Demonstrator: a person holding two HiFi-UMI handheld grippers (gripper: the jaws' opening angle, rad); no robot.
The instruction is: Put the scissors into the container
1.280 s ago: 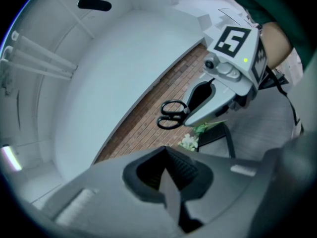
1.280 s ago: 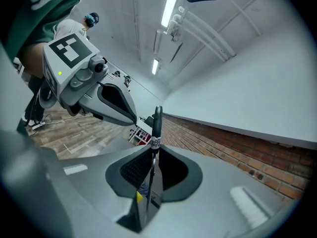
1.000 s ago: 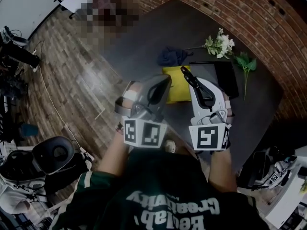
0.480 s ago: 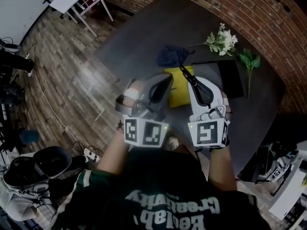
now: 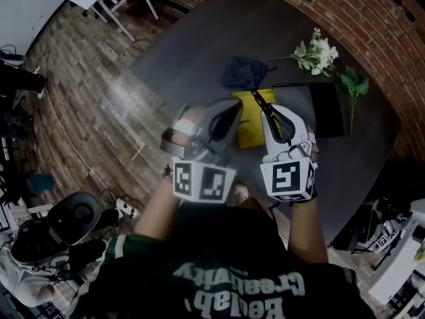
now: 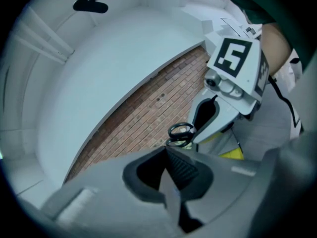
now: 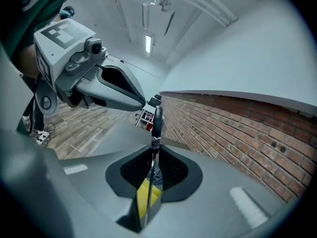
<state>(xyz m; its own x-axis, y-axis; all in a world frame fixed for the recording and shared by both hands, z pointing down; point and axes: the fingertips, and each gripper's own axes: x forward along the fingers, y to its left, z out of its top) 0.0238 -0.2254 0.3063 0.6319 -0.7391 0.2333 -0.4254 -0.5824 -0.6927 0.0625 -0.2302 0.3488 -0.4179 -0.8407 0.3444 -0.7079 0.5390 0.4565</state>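
Here the scissors sit clamped in the right tool, handles outward.

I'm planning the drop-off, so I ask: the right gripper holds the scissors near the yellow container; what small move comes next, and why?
Probably lower the right gripper toward the yellow container. Its jaws are shut on the scissors, which in the head view overlap the container's far edge and seem not yet inside it.

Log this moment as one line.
right tongs: shut on black-handled scissors | left tongs: shut, empty | yellow container: on dark table, scissors not yet in
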